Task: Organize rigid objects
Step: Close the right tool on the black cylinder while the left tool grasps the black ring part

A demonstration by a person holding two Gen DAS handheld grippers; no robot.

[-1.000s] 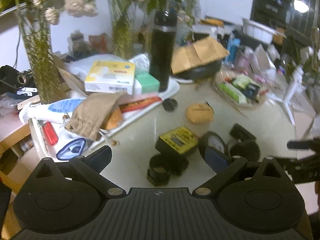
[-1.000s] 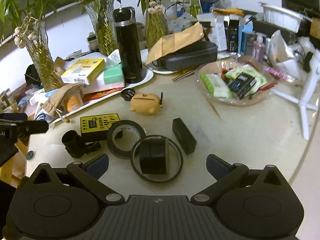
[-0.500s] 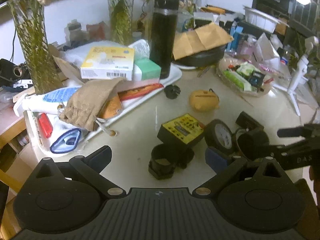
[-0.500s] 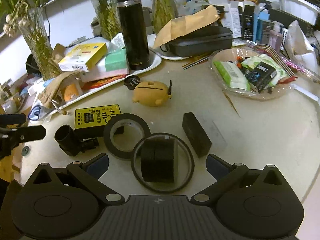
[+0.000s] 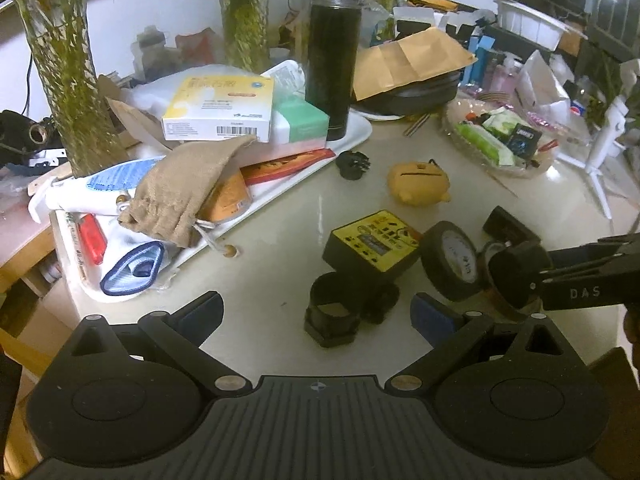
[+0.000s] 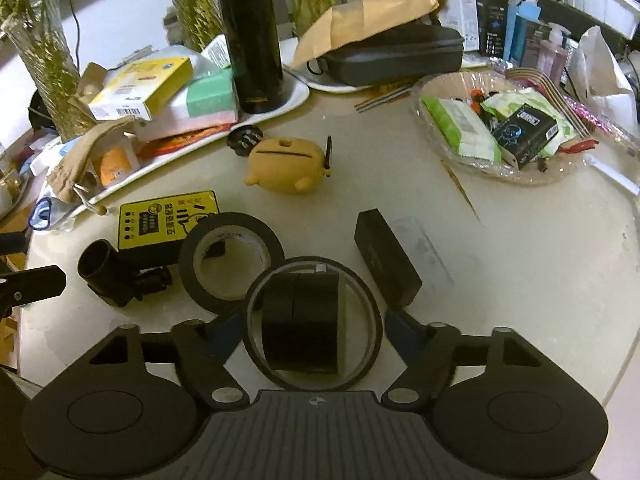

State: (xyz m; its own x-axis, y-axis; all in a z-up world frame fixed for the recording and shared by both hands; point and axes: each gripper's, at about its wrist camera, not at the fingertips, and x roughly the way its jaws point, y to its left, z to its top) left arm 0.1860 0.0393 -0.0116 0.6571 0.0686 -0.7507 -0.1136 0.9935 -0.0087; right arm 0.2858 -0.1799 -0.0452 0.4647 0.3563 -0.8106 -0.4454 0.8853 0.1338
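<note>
While our right gripper sat low over the table with its fingers closed in against the rim of the round clear-lidded case, the likeliest failure we could see was a slip: the rim is thin, curved and smooth, so a squeeze off its widest line could squirt the case out sideways into the black tape roll touching it on the left, or into the black rectangular block just beside it on the right. We could not tell whether the pads were truly bearing on the rim or only flanking it, nor whether the case had left the surface. Any sideways drag would also nudge the tape roll against the yellow-faced charger behind it. Our left gripper hung wide open and empty, pointed at the short black cylindrical holder that lay between its fingers' line, near the charger. From its camera, the right tool reached in level from the right edge, so we judged that a careless forward push by the left could bump the two together.
</note>
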